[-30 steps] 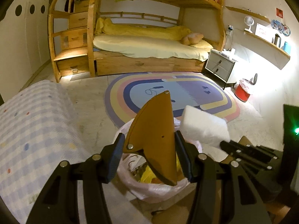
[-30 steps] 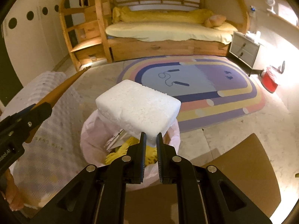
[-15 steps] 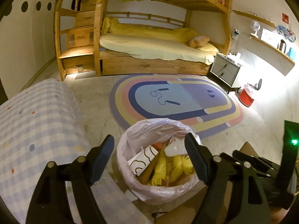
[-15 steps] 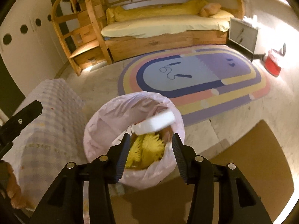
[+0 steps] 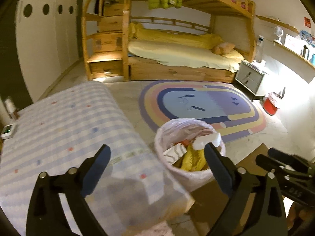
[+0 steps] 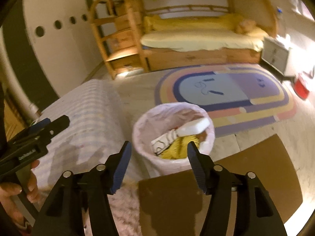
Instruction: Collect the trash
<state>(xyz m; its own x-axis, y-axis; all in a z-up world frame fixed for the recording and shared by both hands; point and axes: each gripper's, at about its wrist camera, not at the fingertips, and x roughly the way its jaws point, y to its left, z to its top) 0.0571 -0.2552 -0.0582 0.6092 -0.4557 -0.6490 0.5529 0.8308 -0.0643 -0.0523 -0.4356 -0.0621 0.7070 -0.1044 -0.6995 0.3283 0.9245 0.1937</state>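
A trash bin lined with a pale pink bag (image 5: pixel 171 169) (image 6: pixel 141 149) stands on the floor beside a checked mattress. In it lie a white foam block (image 5: pixel 206 139) (image 6: pixel 194 127), yellow crumpled trash (image 6: pixel 177 149) and a patterned carton (image 6: pixel 163 142). My left gripper (image 5: pixel 157 151) is open and empty, above the mattress edge and the bin's left side. My right gripper (image 6: pixel 158 147) is open and empty, just above the bin's near rim. The right gripper also shows in the left wrist view (image 5: pixel 283 163), and the left gripper in the right wrist view (image 6: pixel 49 123).
The checked mattress (image 5: pixel 65 129) lies left of the bin. Brown cardboard (image 6: pixel 226 186) lies on the floor right of it. A striped oval rug (image 5: pixel 200 104), a wooden bunk bed (image 5: pixel 177 59), a grey nightstand (image 5: pixel 249 77) and a red bin (image 5: pixel 271 106) stand beyond.
Both grippers opened. The brown piece from the left and the white foam block from the right dropped into the bin. Both grippers then drew back and leftward.
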